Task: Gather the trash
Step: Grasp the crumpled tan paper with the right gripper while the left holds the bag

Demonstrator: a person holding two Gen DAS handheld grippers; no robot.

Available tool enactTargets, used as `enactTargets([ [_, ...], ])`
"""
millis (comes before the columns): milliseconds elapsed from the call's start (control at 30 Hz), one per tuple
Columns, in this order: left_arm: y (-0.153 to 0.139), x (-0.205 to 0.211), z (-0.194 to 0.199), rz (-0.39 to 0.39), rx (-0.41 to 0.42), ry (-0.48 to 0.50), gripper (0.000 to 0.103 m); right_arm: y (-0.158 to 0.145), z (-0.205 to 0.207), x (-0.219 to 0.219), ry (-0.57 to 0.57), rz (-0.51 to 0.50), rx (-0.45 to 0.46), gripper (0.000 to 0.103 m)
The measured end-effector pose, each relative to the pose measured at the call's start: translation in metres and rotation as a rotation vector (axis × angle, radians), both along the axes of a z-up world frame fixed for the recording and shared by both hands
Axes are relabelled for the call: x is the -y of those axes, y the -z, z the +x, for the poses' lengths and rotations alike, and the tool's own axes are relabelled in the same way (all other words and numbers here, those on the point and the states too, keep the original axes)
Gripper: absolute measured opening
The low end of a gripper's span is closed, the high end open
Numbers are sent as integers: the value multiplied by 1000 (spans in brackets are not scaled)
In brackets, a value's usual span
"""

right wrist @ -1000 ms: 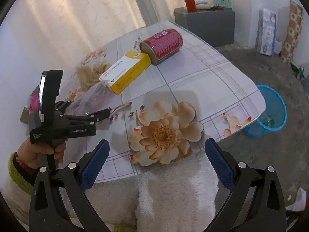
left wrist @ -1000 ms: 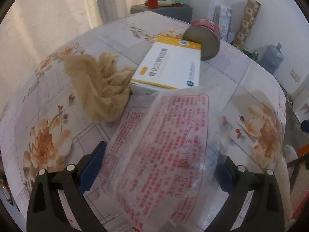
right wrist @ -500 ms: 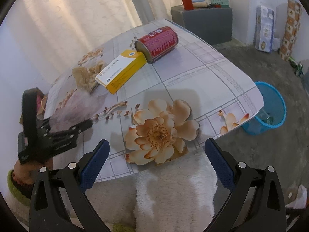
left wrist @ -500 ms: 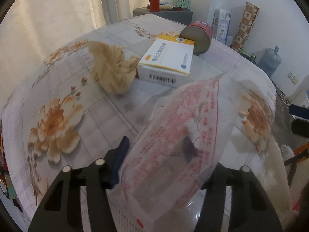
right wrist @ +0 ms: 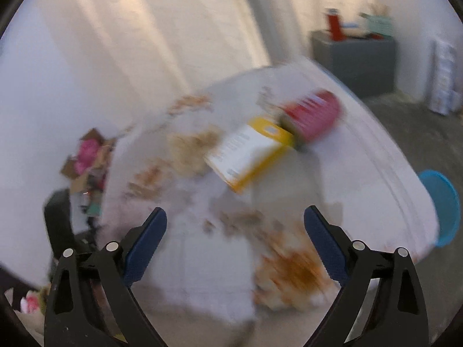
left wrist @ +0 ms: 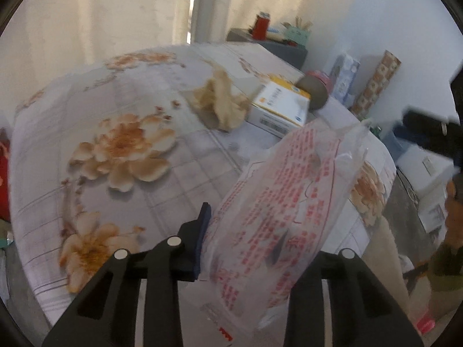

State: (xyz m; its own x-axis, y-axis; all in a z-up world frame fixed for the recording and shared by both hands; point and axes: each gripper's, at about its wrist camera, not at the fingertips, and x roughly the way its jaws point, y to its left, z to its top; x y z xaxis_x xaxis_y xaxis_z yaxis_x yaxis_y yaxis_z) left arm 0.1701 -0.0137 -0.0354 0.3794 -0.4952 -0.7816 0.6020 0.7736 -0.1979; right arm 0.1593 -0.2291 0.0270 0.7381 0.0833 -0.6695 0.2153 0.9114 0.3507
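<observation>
Now the left tongs (left wrist: 240,245) are pinching a clear plastic wrapper (left wrist: 289,202) with red print, having just been closing on it.

The wrapper is hanging above the flowered bench (left wrist: 115,150), in front of a crumpled tissue (left wrist: 221,107), a yellow-and-white box (left wrist: 279,107) and a red can (right wrist: 314,115). The right tongs (right wrist: 235,244) are gaping wide, gripping nothing, over the blurred bench, with a blue bin (right wrist: 444,205) sitting on the floor beside it.

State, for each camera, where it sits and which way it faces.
Left wrist: on the left hand-held gripper, angled down at the table; its fingers pinch a printed plastic bag; the other hand shows at the right edge.
Right wrist: on the right hand-held gripper, open and empty, angled down across the table, blurred.
Shared: yellow box, red can, crumpled tissue.
</observation>
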Motion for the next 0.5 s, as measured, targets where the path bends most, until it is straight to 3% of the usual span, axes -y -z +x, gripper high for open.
enactTargets([
  [233,-5,-19,10,-2,28,-62,31,-5,92,-34,-163,-39,-32,80],
  [500,-3,-31,16,5,37,-112,31,19,162,-62,-232,-138,-119,70],
])
